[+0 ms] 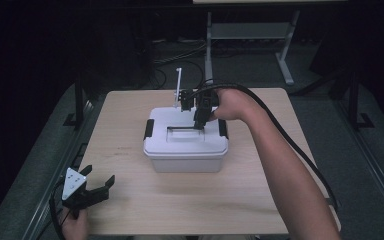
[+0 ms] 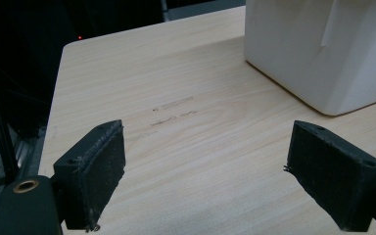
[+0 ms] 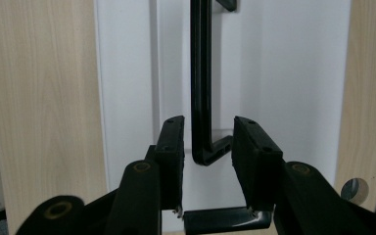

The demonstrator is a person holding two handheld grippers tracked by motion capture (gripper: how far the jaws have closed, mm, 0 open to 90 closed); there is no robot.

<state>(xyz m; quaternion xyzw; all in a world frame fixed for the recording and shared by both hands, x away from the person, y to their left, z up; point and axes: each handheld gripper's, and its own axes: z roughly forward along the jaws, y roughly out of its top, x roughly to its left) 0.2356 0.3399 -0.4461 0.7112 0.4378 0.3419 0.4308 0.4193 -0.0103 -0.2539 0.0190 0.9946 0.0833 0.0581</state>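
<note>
A white lidded storage box (image 1: 185, 150) stands in the middle of the table, with a black latch (image 1: 149, 129) at each end of its lid. A thin black carry handle (image 1: 182, 129) lies flat on the lid. My right gripper (image 1: 200, 122) points down at the handle's right end. In the right gripper view the handle (image 3: 200, 73) runs between the jaws of the right gripper (image 3: 208, 125). The jaws stand partly open, with a gap on either side of the bar. My left gripper (image 1: 92, 187) rests wide open at the table's front left corner, holding nothing. Its view (image 2: 208, 142) shows the box (image 2: 313, 49) ahead to the right.
The wooden table (image 1: 130, 200) has bare surface around the box. A thin white upright post (image 1: 179, 87) stands just behind the box. The right gripper's cable (image 1: 290, 140) trails over the right side. A metal table frame (image 1: 250, 30) stands on the dark floor beyond.
</note>
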